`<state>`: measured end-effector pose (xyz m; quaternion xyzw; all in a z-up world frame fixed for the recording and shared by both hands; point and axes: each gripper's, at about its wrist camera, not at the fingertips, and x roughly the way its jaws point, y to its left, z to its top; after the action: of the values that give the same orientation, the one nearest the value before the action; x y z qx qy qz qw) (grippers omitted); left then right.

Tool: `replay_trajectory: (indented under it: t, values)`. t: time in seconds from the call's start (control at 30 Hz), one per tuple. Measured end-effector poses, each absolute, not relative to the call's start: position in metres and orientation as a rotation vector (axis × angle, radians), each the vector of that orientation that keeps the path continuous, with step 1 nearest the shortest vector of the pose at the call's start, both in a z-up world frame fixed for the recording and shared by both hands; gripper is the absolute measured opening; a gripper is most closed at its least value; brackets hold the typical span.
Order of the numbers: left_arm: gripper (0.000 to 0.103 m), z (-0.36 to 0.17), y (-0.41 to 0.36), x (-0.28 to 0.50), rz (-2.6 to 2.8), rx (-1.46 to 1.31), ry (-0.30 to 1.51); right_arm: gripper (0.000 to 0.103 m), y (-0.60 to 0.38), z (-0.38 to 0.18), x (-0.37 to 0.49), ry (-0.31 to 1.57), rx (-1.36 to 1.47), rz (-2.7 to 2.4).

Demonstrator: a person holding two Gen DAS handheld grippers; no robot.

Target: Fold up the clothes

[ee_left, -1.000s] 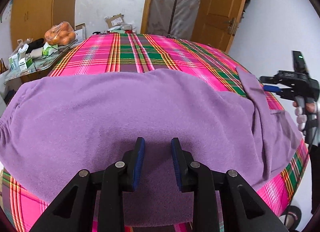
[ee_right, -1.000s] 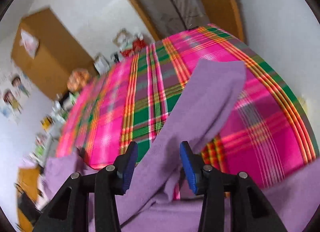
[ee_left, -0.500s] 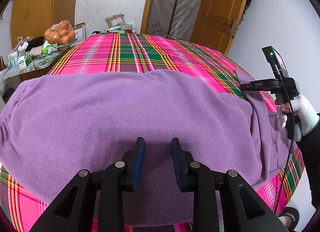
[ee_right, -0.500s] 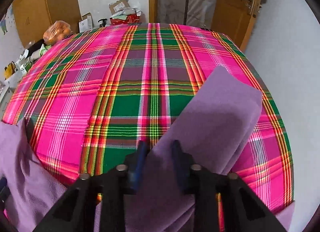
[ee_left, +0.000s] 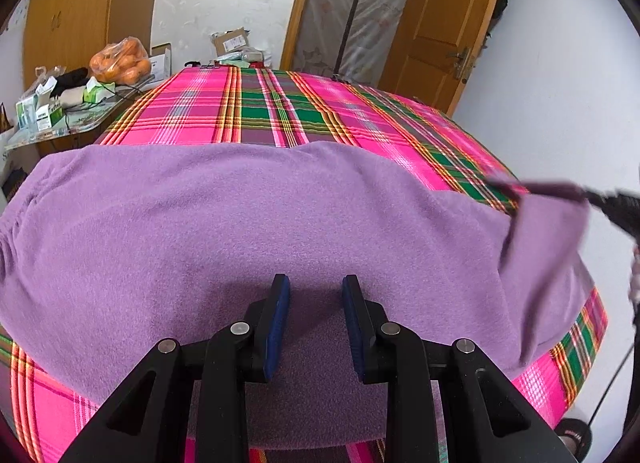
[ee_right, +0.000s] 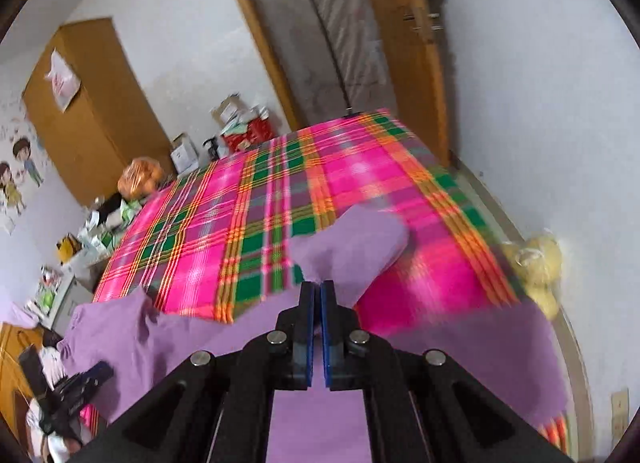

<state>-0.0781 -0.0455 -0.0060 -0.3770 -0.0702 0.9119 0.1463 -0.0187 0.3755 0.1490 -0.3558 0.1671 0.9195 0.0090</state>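
Pinching the purple garment's right-end flap, the right gripper is lifting it off the plaid bed; the garment's length is running leftward toward the left gripper, its fingers spread, empty.

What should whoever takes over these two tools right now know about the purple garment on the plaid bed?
Right tool: shut on the purple sleeve, which it holds lifted off the plaid bedcover.
Left tool: jaws partly apart, over the middle of the purple garment; the pads grip nothing.
Garment: spread flat across the near end of the bed, gathered cuff at the left edge.
Done: sleeve gripped and raised.
Left: probably carry the sleeve inward over the body, lay it flat, then fold the other side and the body. No fold is finished yet.
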Motion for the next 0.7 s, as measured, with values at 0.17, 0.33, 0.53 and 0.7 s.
replay_trajectory:
  t: [0.17, 0.33, 0.53, 0.7]
  values:
    - [0.028, -0.005, -0.044, -0.076, 2.638, -1.079, -0.181, 0.003, 0.399, 0.119, 0.024, 0.583, -1.209, 2.748]
    - [0.028, 0.001, -0.037, -0.071, 2.65, -1.066, -0.167, 0.005, 0.405, 0.096, 0.04, 0.534, -1.324, 2.699]
    - [0.028, 0.008, -0.01, -0.063, 2.594, -1.029, -0.128, 0.041, 0.379, 0.13, 0.019, 0.202, -1.174, 2.853]
    - [0.028, 0.003, 0.019, -0.057, 2.531, -1.036, -0.049, 0.041, 0.352, 0.114, -0.034, -0.079, -1.295, 2.869]
